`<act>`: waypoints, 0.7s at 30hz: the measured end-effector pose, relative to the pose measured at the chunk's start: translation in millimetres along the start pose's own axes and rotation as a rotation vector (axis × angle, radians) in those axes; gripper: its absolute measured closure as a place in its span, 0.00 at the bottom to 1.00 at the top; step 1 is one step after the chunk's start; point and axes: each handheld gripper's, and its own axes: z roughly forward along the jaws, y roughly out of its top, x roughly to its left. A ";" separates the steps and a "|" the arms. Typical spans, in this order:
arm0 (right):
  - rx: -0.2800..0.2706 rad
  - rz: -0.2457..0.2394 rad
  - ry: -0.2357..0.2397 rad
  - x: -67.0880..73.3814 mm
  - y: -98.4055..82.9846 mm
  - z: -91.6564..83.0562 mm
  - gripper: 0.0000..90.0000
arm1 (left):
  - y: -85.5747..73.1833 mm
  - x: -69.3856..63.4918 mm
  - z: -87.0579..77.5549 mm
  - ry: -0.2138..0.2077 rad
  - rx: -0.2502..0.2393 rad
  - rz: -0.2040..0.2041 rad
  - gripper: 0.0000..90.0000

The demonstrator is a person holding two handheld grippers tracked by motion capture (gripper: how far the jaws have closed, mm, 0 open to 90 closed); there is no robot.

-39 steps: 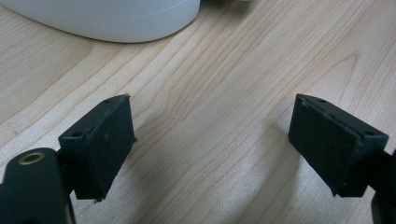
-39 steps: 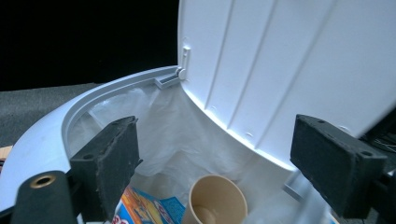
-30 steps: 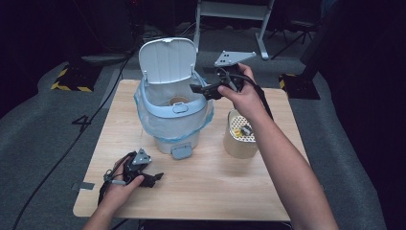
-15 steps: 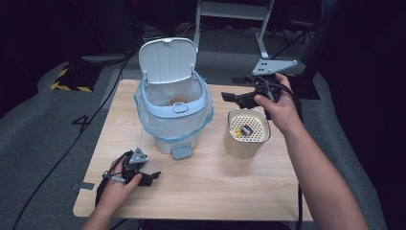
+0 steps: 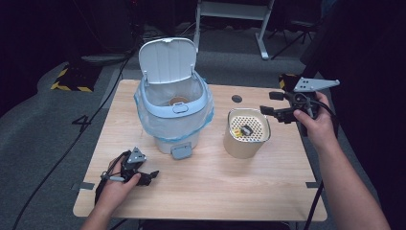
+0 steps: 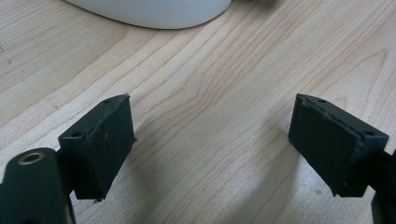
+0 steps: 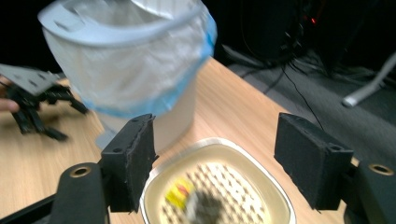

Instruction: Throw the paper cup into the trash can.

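A pale blue bin [image 5: 174, 112] with a plastic liner stands mid-table, its lid [image 5: 167, 60] raised; something brown lies inside. Right of it sits a beige tub [image 5: 244, 146] with a perforated insert carrying a small yellow and black piece [image 5: 243, 129]. My right gripper [image 5: 269, 103] hovers level to the right of the tub, pointing left. Its jaws have just been closing and still stand apart with nothing between them. In the right gripper view [image 7: 215, 140] the tub [image 7: 280, 191] lies below and the bin [image 7: 140, 60] behind. My left gripper [image 5: 149, 177] rests open on the table [image 6: 210, 130].
The wooden table [image 5: 215, 191] has bare wood in front of the bin and tub. A small dark disc [image 5: 236, 98] lies behind the tub. Grey floor, cables and a metal stand [image 5: 230, 9] surround the table. The bin's pedal [image 5: 181, 152] juts forward.
My right gripper has swung from over the bin rightward, past the tub, to the table's right side, and its jaws have narrowed. The left hand and gripper have stayed put.
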 end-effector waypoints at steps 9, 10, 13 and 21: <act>0.060 0.019 -0.059 -19.1 -42.2 -23.6 0.32 | 0.0 0.3 -0.2 -0.004 0.001 -0.001 0.16; 0.072 0.018 -0.064 -20.4 -48.0 -25.8 0.32 | -0.3 0.5 -0.3 -0.005 0.000 0.001 0.16; 0.101 0.011 -0.078 -21.4 -61.5 -32.6 0.31 | -1.3 1.2 -1.4 -0.009 -0.001 0.004 0.16; 0.157 0.033 -0.107 -14.4 -96.9 -47.1 0.32 | -3.9 2.3 -6.1 0.014 0.009 -0.010 0.18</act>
